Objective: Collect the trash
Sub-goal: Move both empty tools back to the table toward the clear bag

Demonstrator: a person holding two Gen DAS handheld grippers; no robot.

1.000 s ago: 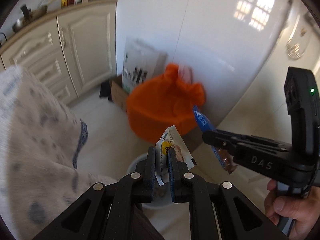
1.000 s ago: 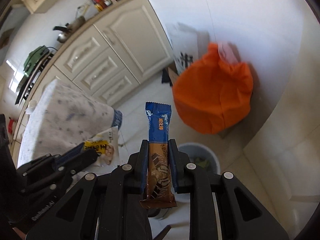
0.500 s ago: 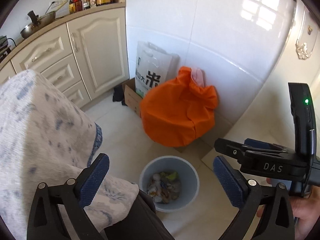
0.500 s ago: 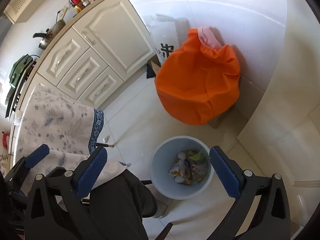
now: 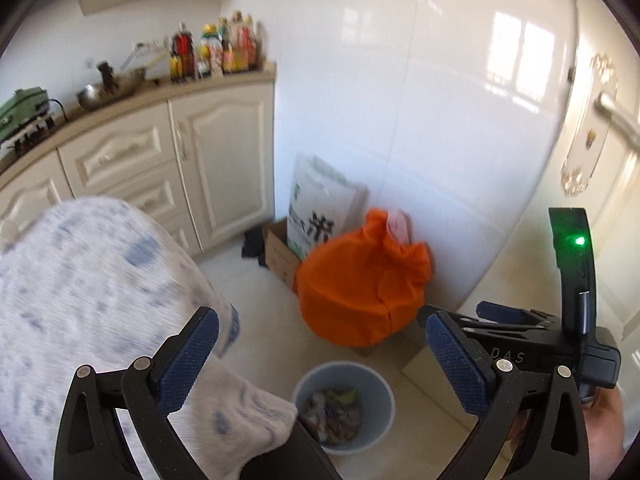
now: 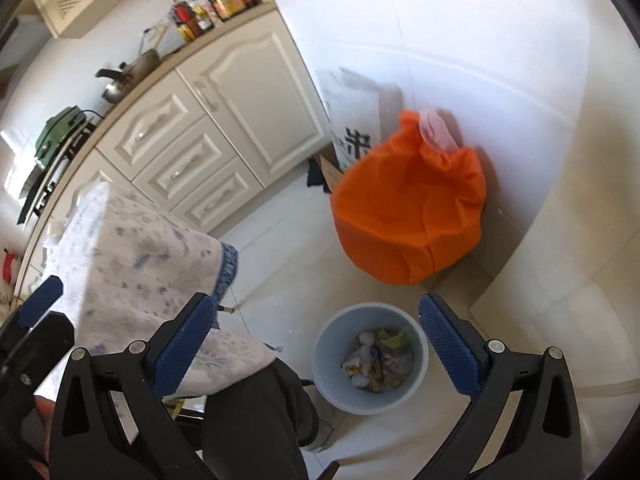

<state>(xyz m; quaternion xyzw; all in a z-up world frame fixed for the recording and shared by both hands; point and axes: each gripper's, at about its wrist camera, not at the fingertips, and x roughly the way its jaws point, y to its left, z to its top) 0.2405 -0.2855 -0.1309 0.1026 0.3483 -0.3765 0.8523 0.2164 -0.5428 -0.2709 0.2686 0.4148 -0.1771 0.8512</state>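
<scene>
1. Both jaws gape wide — left gripper and right gripper hold nothing.
2. Trash lies heaped in the bin on the floor below — axis and heading unreadable.
3. Orange bag sits beyond, against the far wall.

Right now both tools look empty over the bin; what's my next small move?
Probably swing both back toward the cloth-covered table for more trash. The left tool and right tool are open and hold nothing, and the blue bin below already holds wrappers.
</scene>
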